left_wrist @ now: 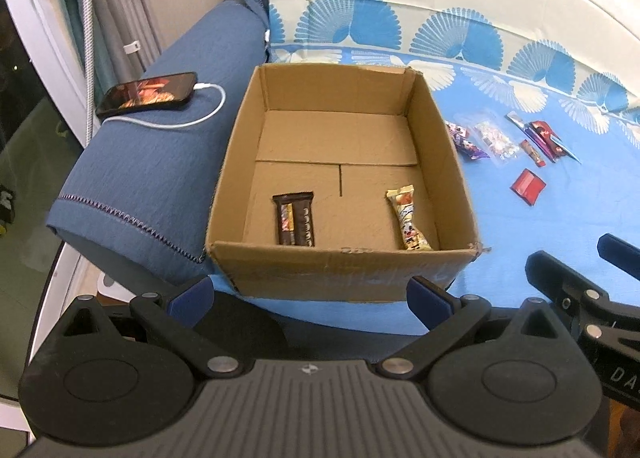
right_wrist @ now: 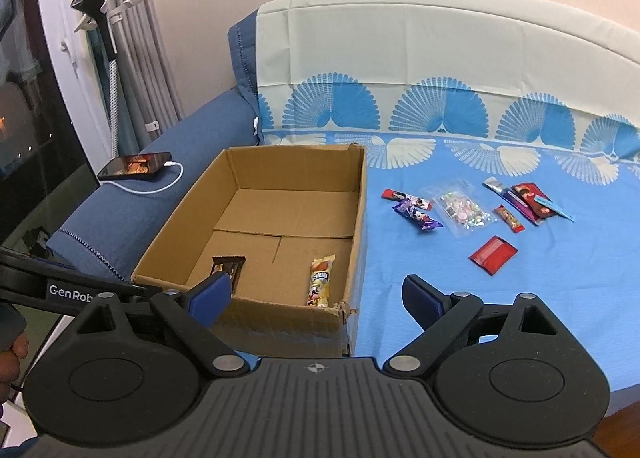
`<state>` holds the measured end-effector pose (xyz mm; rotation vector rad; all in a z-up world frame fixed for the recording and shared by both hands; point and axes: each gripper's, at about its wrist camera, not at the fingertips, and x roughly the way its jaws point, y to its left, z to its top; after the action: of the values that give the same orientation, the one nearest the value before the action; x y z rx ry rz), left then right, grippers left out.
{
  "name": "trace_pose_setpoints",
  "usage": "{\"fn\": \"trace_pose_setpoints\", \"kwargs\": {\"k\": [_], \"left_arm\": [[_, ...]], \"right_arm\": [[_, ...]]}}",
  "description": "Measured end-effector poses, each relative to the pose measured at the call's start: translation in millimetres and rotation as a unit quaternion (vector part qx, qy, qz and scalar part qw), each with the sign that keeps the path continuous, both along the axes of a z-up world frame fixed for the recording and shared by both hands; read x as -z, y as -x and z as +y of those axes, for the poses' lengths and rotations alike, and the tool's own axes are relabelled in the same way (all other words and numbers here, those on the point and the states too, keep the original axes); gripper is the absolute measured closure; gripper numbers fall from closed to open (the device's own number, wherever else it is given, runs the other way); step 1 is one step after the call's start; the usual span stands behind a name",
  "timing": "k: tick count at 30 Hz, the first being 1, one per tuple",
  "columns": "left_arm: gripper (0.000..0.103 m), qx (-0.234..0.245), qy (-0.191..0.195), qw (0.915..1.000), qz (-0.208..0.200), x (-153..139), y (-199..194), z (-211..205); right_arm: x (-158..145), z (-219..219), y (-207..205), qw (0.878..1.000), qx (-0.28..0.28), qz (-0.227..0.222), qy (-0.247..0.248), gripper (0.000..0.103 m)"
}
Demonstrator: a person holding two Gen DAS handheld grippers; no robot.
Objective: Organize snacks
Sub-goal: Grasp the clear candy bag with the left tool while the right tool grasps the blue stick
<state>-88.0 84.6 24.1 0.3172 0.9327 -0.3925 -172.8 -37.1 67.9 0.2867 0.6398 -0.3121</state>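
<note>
Sorting has barely begun: the open brown cardboard box [right_wrist: 256, 226] on the bed holds only a dark brown chocolate bar [left_wrist: 294, 220] and a yellow wrapped snack [left_wrist: 408, 218]. Roughly seven packets, including a red foil square [right_wrist: 493, 254] and a purple wrapped candy [right_wrist: 416, 214], lie on the blue patterned bedsheet [right_wrist: 440, 298]. Left hand-held gripper [left_wrist: 310, 298] and right hand-held gripper [right_wrist: 316, 298] both hang spread and empty.

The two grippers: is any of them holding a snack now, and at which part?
Nothing is held. The left gripper and the right gripper are both open and empty, in front of the cardboard box.
</note>
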Motion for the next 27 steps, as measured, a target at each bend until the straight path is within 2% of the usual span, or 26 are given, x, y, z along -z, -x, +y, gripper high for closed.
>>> {"fn": "trace_pose_setpoints", "kwargs": {"k": [6,13,22,27], "left_arm": [[0.0,0.021,-0.002,0.9998,-0.001,-5.1,0.2,-31.9],[0.0,0.059,0.009,0.9979,0.027,-6.4,-7.3,-94.6],[0.0,0.099,0.036,0.99,0.094,9.4,-40.4,-223.5],[0.0,0.1,0.022,0.9889,0.107,34.6,-73.6,-314.6]], "right_arm": [[6.9,-20.2,9.0,1.0,0.025,-0.002,-0.015,0.009],[13.9,-65.0,29.2,0.997,0.077,-0.002,-0.009,0.008],[37.5,-173.2,63.1,0.98,0.197,0.025,-0.007,0.008],[59.3,-239.9,65.3,0.97,0.238,0.041,-0.012,0.008]]}}
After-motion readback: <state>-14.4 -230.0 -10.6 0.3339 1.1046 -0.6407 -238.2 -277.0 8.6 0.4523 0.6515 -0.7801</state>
